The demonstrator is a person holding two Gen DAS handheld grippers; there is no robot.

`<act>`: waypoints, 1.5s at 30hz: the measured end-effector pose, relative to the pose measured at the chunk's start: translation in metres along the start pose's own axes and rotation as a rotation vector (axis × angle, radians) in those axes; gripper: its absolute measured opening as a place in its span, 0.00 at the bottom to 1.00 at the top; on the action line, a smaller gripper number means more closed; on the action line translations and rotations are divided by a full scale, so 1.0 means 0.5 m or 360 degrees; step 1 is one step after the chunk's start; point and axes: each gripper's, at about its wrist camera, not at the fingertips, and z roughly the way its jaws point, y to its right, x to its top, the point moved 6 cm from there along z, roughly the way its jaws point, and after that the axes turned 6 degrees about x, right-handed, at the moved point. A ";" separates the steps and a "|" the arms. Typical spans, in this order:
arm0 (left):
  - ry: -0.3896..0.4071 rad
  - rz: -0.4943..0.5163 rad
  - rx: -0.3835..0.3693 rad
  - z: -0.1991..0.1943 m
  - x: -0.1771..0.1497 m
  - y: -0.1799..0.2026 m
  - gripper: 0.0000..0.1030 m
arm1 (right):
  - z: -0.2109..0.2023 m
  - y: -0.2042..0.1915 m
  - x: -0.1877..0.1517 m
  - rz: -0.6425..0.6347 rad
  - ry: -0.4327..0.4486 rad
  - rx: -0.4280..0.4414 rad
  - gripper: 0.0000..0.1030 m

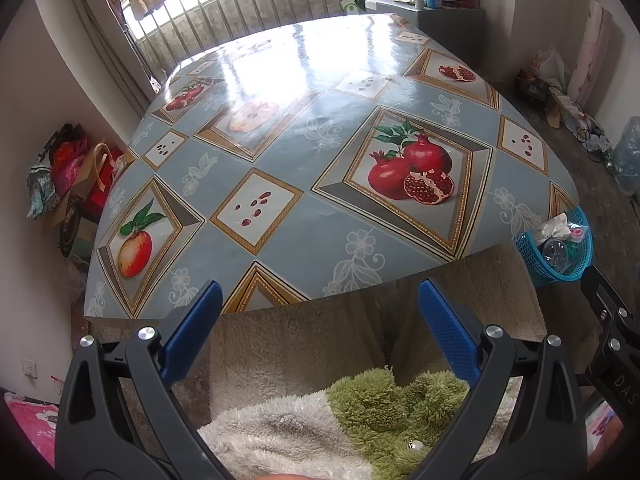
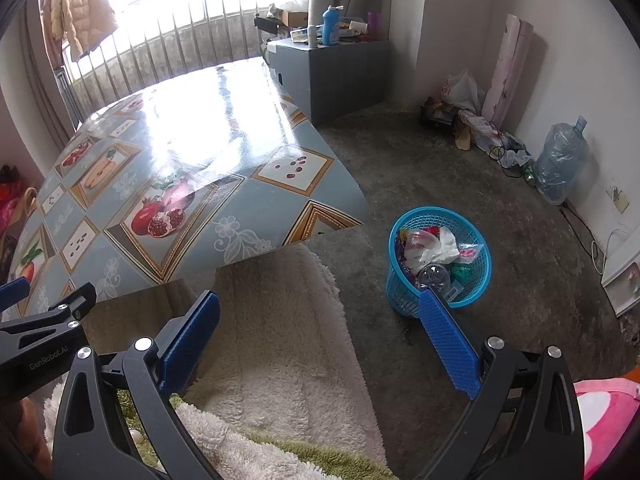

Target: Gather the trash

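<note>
L gripper (image 1: pixel 320 312) hangs just off the near edge of the desk (image 1: pixel 280 152), fingers (image 1: pixel 196 320) spread wide, nothing between them. Below it: cream fleece and a green fuzzy garment (image 1: pixel 384 404) on the person's lap. R gripper (image 2: pixel 320 328) sits over the fleece-covered lap (image 2: pixel 280 340) and the concrete floor (image 2: pixel 460 168), fingers (image 2: pixel 448 340) likewise released and holding nothing; its R fingertip overlaps the near rim of the basket in the R wrist view, but contact can't be told.

Trash is in the blue plastic basket (image 2: pixel 400 284), which stands on the floor to the R of the desk, near its corner. Inside: crumpled white paper (image 2: pixel 436 250), a clear plastic bottle (image 2: pixel 434 276) lying end-on, colourful wrappers (image 2: pixel 468 254) and sth green (image 2: pixel 462 272). In the L wrist view the same basket (image 1: pixel 524 248) shows past the desk's R corner.

Desk wears a glossy blue oilcloth w/ pomegranate and apple prints; strong window glare on the far half. Beyond it: a grey cabinet (image 2: pixel 340 76) w/ a blue bottle (image 2: pixel 331 26) on top. By the far wall, a big water jug (image 2: pixel 560 160) in plastic wrap.
</note>
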 end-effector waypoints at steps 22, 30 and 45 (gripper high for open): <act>-0.0012 -0.0022 0.0009 0.002 0.001 -0.005 0.92 | 0.011 -0.012 0.003 -0.0038 -0.0031 0.0009 0.94; -0.0015 -0.0031 0.0000 0.002 0.000 -0.006 0.91 | 0.010 -0.018 0.004 -0.0054 -0.0028 0.0007 0.94; -0.0009 -0.0035 0.0002 0.002 -0.001 -0.008 0.92 | 0.005 -0.016 0.004 -0.0059 -0.0027 0.0009 0.94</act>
